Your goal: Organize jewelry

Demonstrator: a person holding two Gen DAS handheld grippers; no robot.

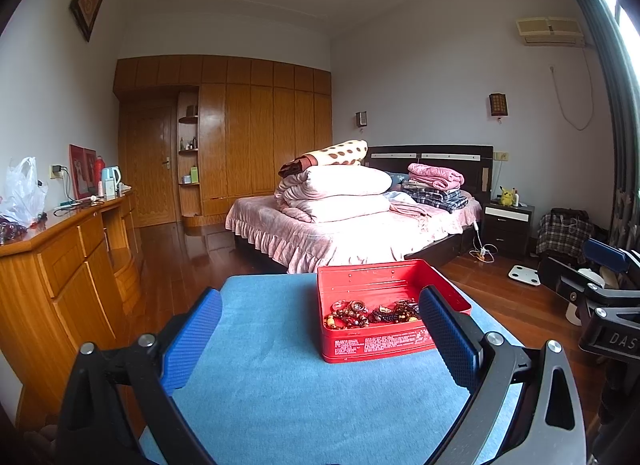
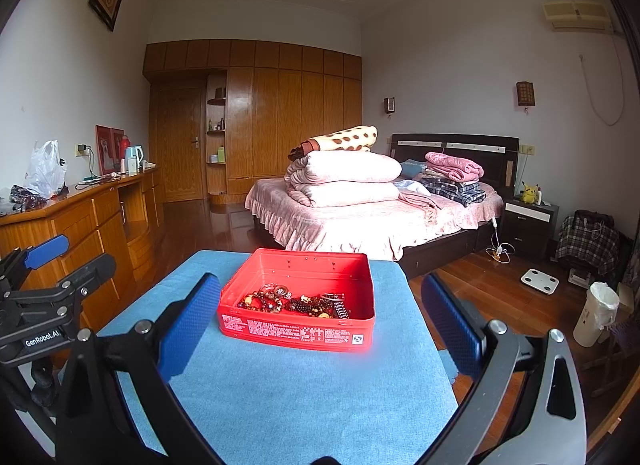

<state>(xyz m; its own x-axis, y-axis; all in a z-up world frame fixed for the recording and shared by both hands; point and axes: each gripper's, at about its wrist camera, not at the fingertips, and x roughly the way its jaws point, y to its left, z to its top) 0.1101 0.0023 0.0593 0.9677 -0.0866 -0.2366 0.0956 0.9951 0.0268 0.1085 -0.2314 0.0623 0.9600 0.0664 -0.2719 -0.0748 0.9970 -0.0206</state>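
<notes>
Both hand-held grippers (image 1: pixel 320 329) (image 2: pixel 320 325) wide apart, above blue mat (image 2: pixel 304 385); red tin (image 2: pixel 298 329) beyond

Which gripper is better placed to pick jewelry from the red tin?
The right gripper, probably: the red tin lies centred between its open fingers. From the left gripper, the tin sits off toward its right finger.

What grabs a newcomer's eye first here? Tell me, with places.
The bright red rectangular metal tin stands open on the blue carpeted tabletop, a tangle of dark beaded jewelry heaped in its near half. Behind it, the pink bed carries a stack of folded pink quilts. Both blue-padded tools, left tool and right tool, hang open before the tin.
</notes>
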